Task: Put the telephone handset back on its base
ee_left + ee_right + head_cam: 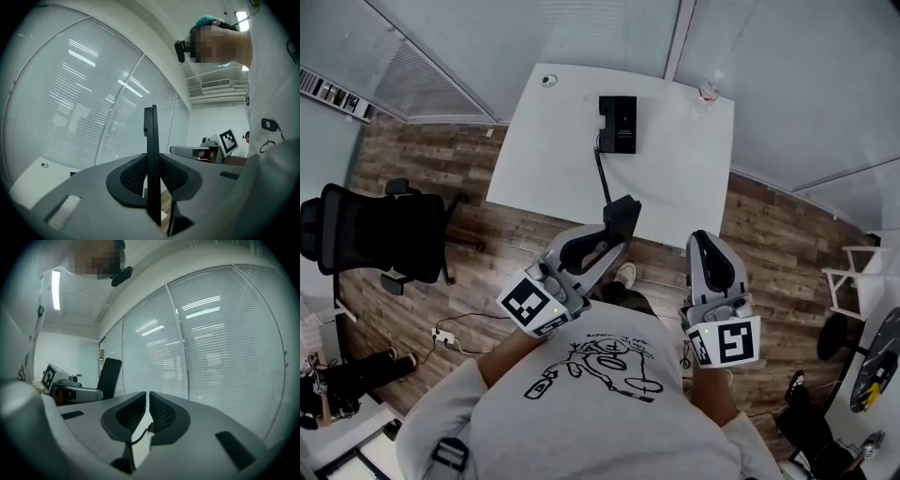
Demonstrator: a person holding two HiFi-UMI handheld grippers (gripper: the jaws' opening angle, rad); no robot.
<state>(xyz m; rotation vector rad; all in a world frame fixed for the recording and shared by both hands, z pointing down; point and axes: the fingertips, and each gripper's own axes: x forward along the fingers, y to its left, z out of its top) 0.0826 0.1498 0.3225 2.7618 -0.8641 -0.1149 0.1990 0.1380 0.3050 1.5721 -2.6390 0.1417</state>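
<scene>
The black telephone base point(618, 124) sits at the far middle of the white table point(544, 150). Its cord point(602, 173) runs toward me to the black handset point(623, 214), which hangs just off the table's near edge. My left gripper point(614, 234) is shut on the handset. In the left gripper view the handset point(151, 136) stands edge-on between the pads of that gripper point(152, 164). My right gripper point(705, 242) hovers over the floor to the right, shut and empty. The right gripper view shows its jaws point(147, 401) nearly touching.
A black office chair point(380, 234) stands on the wooden floor at left. A small round fitting point(548, 81) and a clear object point(709, 91) lie at the table's far corners. Glass walls with blinds rise behind the table. A white rack point(853, 272) is at right.
</scene>
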